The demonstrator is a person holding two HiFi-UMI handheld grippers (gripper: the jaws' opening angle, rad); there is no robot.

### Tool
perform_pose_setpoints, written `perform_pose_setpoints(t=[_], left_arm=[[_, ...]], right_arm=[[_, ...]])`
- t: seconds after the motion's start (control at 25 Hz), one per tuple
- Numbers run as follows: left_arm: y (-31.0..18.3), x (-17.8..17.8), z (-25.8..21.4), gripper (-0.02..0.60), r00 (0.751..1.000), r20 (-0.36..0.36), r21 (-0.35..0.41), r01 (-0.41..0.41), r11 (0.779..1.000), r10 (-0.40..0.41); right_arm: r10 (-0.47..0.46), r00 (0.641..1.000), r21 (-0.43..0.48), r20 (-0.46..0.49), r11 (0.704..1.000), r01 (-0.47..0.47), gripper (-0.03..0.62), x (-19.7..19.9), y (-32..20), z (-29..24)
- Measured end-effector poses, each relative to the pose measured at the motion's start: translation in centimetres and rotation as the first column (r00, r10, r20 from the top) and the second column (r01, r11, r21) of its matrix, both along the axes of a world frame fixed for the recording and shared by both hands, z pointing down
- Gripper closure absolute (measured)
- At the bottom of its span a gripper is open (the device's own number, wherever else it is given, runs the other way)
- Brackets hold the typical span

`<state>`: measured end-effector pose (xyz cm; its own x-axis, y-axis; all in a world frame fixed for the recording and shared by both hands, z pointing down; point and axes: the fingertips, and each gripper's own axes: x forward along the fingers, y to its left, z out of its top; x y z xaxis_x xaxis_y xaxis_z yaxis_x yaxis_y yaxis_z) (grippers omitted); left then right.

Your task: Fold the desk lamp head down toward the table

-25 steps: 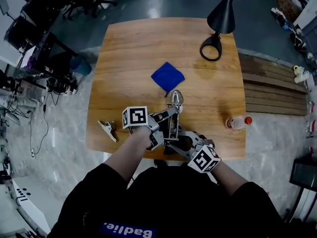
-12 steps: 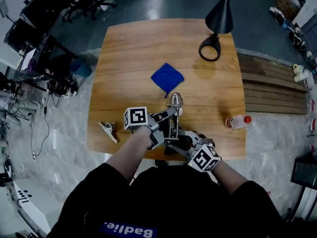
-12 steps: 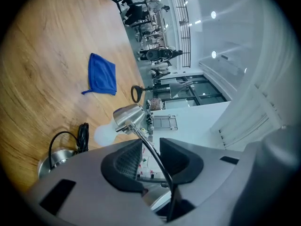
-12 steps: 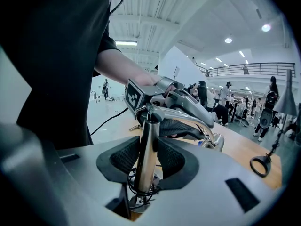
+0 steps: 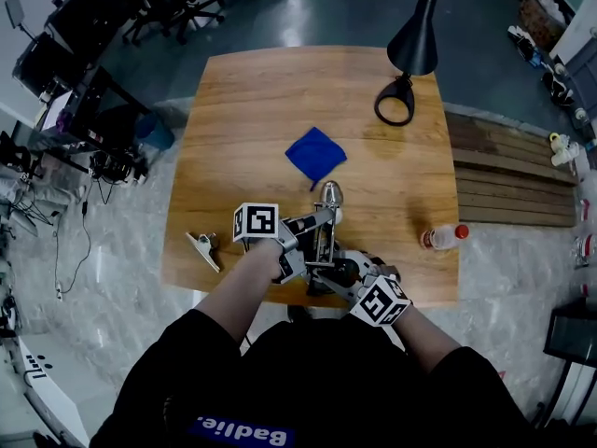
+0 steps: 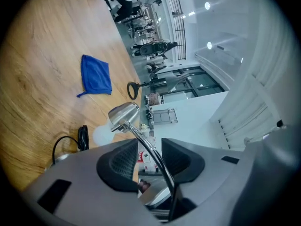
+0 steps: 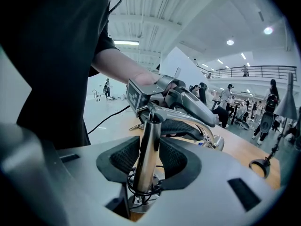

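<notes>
A chrome desk lamp stands at the table's near edge, its head (image 5: 330, 192) lowered towards the wood. My left gripper (image 5: 315, 236) reaches in from the left. The lamp's thin bent arm (image 6: 151, 149) runs between its jaws, which are opening, with a gap at each pad. In the left gripper view the lamp head (image 6: 123, 117) hangs just ahead. My right gripper (image 5: 338, 273) is shut on the lamp's upright post (image 7: 146, 159) just above the base. In the right gripper view the left gripper (image 7: 188, 121) shows above it.
On the wooden table (image 5: 242, 119) a blue cloth (image 5: 315, 154) lies mid-table. A black lamp (image 5: 415, 40) with a ring base (image 5: 395, 101) stands at the far right. A bottle (image 5: 446, 236) lies near the right edge and a metal clip (image 5: 204, 246) near the left front edge.
The head view has shifted slightly. The lamp and both grippers stand where they were.
</notes>
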<state>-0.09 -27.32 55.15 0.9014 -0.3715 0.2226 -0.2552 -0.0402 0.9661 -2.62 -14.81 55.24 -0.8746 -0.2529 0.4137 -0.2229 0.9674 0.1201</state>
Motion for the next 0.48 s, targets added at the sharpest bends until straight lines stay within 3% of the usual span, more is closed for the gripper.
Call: perform_pose_setpoints(t=[0.12,0.28,0.48], left_arm=[[0.3,-0.3,-0.7,0.4,1.0,0.006,0.027,-0.017,1.0,0.017],[0.3,-2.6,-2.7,0.4,0.997,0.009,0.068,0.077,0.995,-0.078],[2.0,-5.4,-4.6,0.4,0.978,0.115,0.189,0.153,0.97,-0.177]], right_arm=[[-0.013,1.0,-0.001,-0.002,1.0,0.013,0.475,0.1,0.1,0.1],[-0.027,0.999,-0.006,0.019,1.0,0.027,0.474,0.8,0.3,-0.5],[-0.005,0.997,-0.044,0.077,0.999,0.009,0.474,3.5,0.0,-0.7]])
